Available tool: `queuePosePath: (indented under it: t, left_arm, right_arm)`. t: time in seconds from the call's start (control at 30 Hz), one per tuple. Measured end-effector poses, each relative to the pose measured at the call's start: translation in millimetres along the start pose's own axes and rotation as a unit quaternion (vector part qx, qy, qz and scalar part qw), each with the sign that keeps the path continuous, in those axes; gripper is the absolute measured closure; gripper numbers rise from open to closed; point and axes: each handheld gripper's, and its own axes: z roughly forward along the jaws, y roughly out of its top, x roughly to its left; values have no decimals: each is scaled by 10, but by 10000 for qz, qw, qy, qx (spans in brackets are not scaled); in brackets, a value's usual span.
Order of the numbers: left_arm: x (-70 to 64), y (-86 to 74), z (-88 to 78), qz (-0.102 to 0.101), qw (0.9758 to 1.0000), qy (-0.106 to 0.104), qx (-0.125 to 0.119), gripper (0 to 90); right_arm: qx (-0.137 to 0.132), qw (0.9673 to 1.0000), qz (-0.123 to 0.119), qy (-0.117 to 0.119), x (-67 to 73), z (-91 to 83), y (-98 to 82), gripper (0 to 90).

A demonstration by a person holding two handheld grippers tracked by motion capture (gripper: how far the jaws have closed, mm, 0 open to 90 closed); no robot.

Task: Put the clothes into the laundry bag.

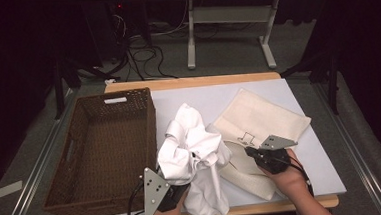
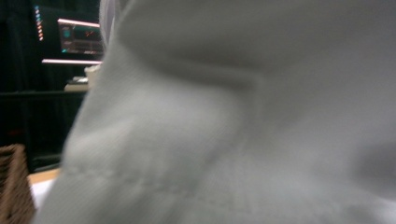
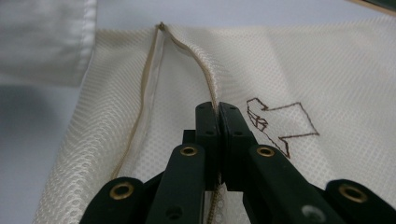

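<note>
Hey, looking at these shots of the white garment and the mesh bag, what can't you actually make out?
- Left gripper: in the high view the white garment covers its jaws; in its own view blurred cloth sits against the lens.
- Mesh bag: its near left part lies under the garment in the high view.
- Right gripper: shut on the bag's zip edge; the pinched stretch is hidden.
- Basket: near inner wall hidden by its rim.

**A dark lab set up for recording**

The place reads as a lab or test room. A small tabletop [image 1: 310,125] with a pale sheet stands lit amid black surroundings. Loose cables [image 1: 142,55] trail over grey carpet behind it, beside a white desk frame [image 1: 228,22]. Lit equipment displays [image 2: 80,36] glow in the dark background.
</note>
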Motion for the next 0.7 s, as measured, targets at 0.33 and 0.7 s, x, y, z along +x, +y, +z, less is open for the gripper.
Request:
queuePosePath:
  t: [0.33,0.7]
  left_arm:
    - [-237,-106,68,105,9989,-416,175,703]
    - [-367,-560,356,-88,9904,-645,1222,702]
  right_arm:
    - [-339,9991,251,78,-4,-66,-19,887]
    - [-777,9962,389,92,-39,-223,56,886]
